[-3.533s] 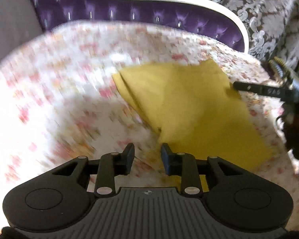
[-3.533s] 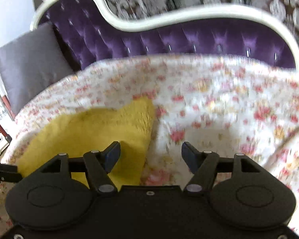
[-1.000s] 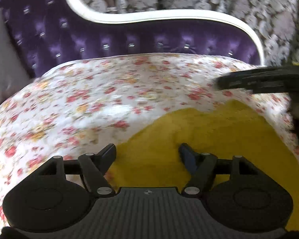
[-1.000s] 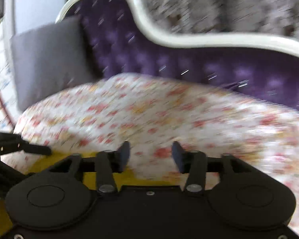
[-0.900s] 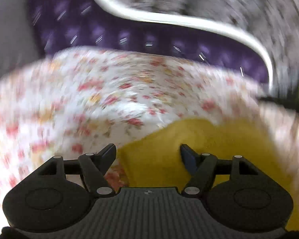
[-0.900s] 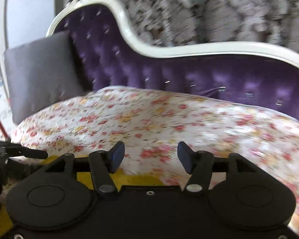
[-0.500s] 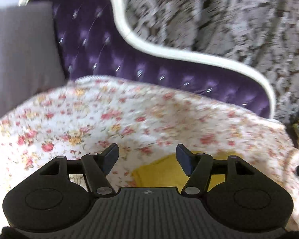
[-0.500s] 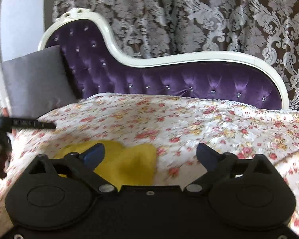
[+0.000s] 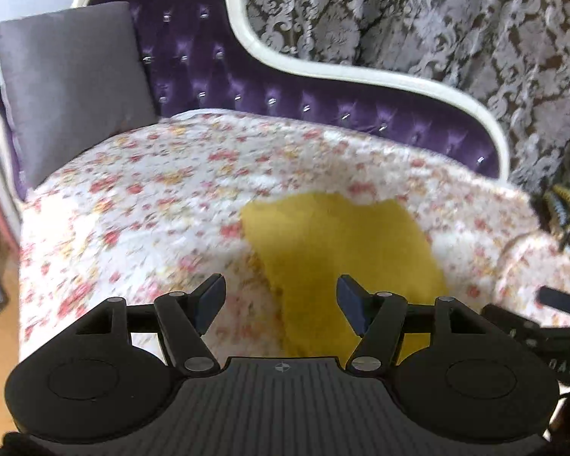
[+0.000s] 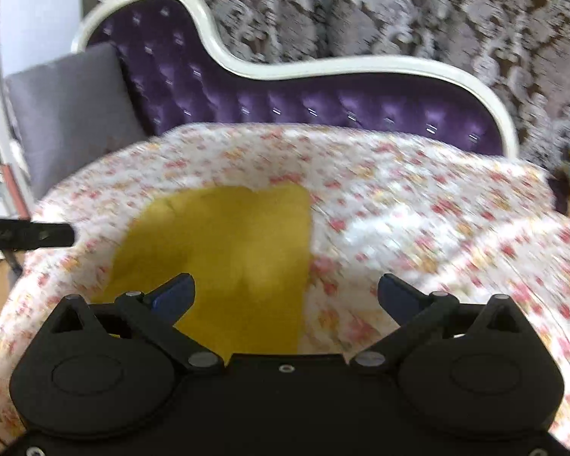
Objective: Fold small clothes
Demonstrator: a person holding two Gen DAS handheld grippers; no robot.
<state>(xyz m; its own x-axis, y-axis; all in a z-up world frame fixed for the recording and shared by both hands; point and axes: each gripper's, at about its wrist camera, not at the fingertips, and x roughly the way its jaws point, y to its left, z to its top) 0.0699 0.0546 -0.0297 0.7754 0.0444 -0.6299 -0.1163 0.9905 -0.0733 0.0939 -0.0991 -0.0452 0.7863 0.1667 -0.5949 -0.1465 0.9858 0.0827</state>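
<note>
The yellow cloth (image 9: 342,250) lies flat on the floral cover (image 9: 152,197), bare cover along its edges. The left claw (image 9: 281,300) and right claw (image 10: 285,296) hover wide, empty.

Bright daylight, motion blur, fisheye warp

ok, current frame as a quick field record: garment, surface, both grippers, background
garment: yellow cloth, lying flat on the cover, held by neither gripper
surface: floral cover over the sofa seat
left gripper: open, empty, above the cloth's left edge
right gripper: open wide, empty, over the cloth's right edge
background: purple tufted sofa back, grey cushion, patterned curtain
</note>
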